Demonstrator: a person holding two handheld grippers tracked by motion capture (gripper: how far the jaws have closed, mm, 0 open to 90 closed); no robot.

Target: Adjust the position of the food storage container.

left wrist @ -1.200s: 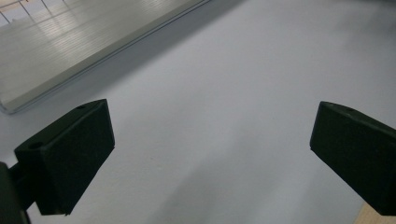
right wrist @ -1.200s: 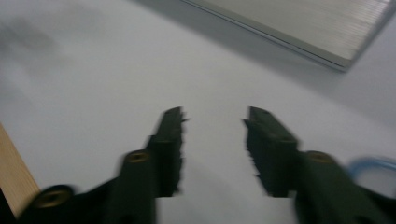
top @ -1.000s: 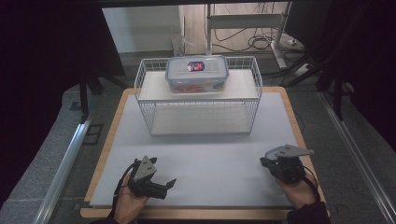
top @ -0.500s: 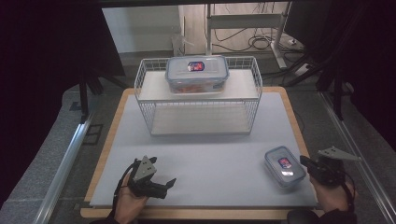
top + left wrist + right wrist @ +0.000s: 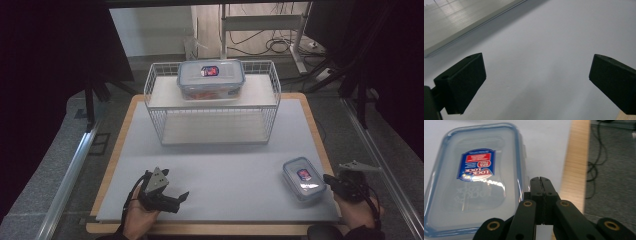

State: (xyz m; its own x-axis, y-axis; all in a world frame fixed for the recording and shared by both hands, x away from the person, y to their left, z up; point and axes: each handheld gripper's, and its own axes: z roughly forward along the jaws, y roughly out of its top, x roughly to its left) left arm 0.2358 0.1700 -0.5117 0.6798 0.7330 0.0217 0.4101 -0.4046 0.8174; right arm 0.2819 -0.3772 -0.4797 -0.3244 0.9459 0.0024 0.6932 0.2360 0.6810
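Grey matte worktop [image 5: 225, 170] with a pale wooden border, carrying a white wire rack [image 5: 212, 102] along its far edge; on the rack's upper shelf, a large clear plastic lidded box with a blue seal and a red-and-blue label [image 5: 211, 78], standing flat near the middle of the shelf. Near the worktop's front right corner, a small clear rectangular plastic container with a blue-rimmed lid and a "Lock & Lock" label [image 5: 304, 179], lying flat, lid up, long side angled toward the right edge; seen close in the right gripper view [image 5: 474, 177], label upside down. Just beside that container's right side, the right gripper [image 5: 334, 183], held in a hand [image 5: 357, 212] at the worktop's right edge; jaws pressed together with nothing between them [image 5: 542, 185], tips over the strip of grey beside the wooden border, not gripping the container. Near the front left corner, the left gripper [image 5: 176, 199] in the other hand [image 5: 140, 217], low over bare grey surface; jaws spread wide [image 5: 536, 75], empty.
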